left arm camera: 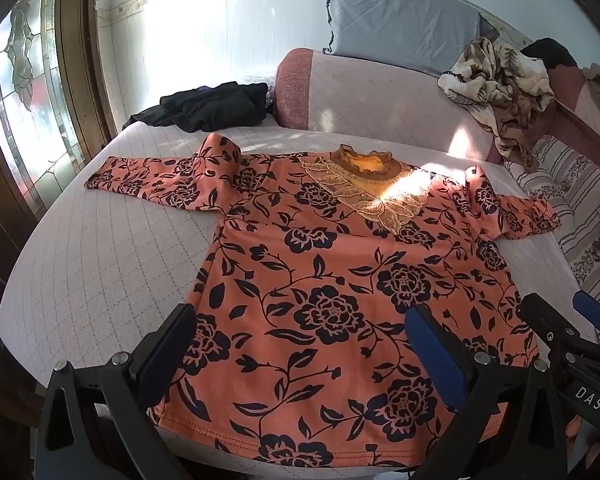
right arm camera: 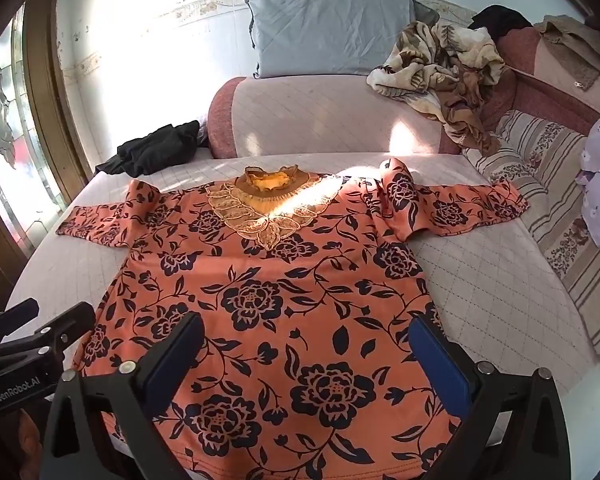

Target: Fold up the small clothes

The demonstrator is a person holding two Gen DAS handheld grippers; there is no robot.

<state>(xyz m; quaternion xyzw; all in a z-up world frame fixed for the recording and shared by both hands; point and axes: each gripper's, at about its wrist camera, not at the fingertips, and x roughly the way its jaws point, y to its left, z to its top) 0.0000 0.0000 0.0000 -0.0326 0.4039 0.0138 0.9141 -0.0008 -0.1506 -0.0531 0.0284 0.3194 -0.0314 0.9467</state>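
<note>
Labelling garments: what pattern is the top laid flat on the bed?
Orange top with dark navy flowers and vines; clearest in the right wrist view.

Orange floral top [left arm camera: 340,280] spread flat on quilted bed [left arm camera: 100,264], both sleeves out; left gripper [left arm camera: 304,344] above hem, jaws wide, holding nothing.

Ahead of my tongs I see a bed [left arm camera: 80,248] under a pale quilted cover, and beyond it a quilted bolster with reddish ends [right arm camera: 300,116]. A grey pillow [right arm camera: 328,36] leans on the pale wall [left arm camera: 204,32] behind that. Hard sunlight washes out that wall. Off to the left stands a wood-framed leaded-glass window [left arm camera: 24,92]. To the right I make out a striped cushion [right arm camera: 540,168] and a rumpled brown floral blanket [right arm camera: 440,64].
</note>
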